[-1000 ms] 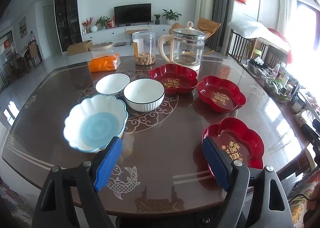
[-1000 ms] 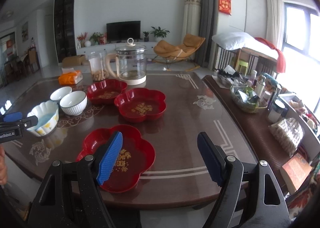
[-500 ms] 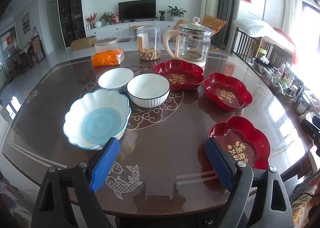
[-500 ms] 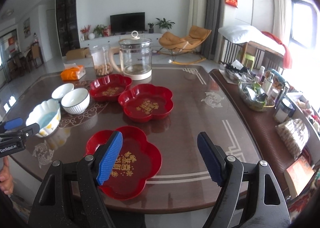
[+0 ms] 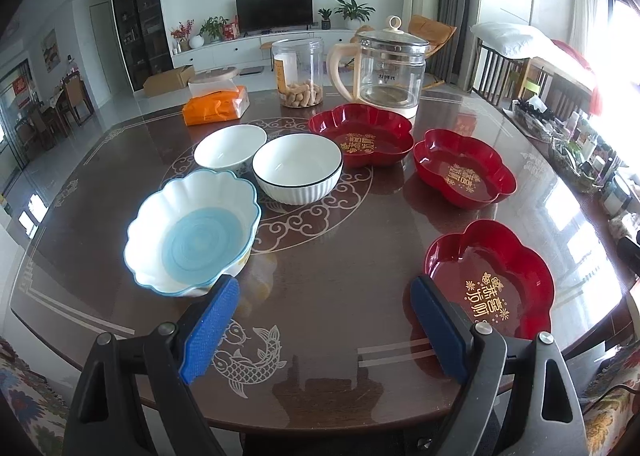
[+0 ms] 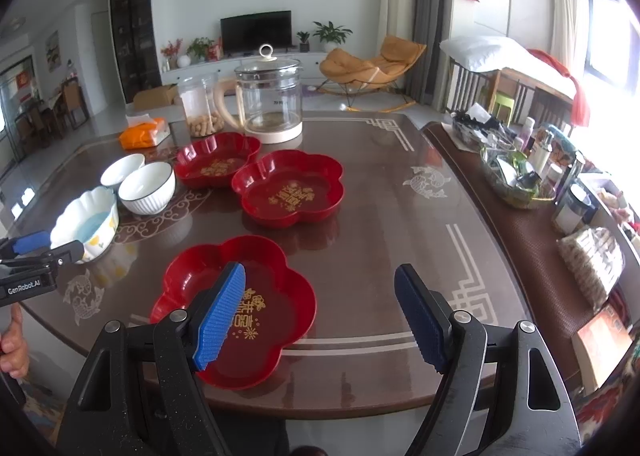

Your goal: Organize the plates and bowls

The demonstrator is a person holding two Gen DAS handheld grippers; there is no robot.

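Left wrist view: the left gripper (image 5: 324, 320) gapes wide, empty, above the table (image 5: 328, 296); blue-centred scalloped bowl (image 5: 192, 232) at ten o'clock, nearest red plate (image 5: 490, 276) at two, both upright, roundish, no clear long axis. The right gripper (image 6: 320, 308) is likewise spread, empty.

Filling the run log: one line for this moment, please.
phase: pre-grasp | left hand-held gripper: open, empty, by blue scalloped bowl | right hand-held gripper: open, empty, over nearest red plate | stacked: nothing
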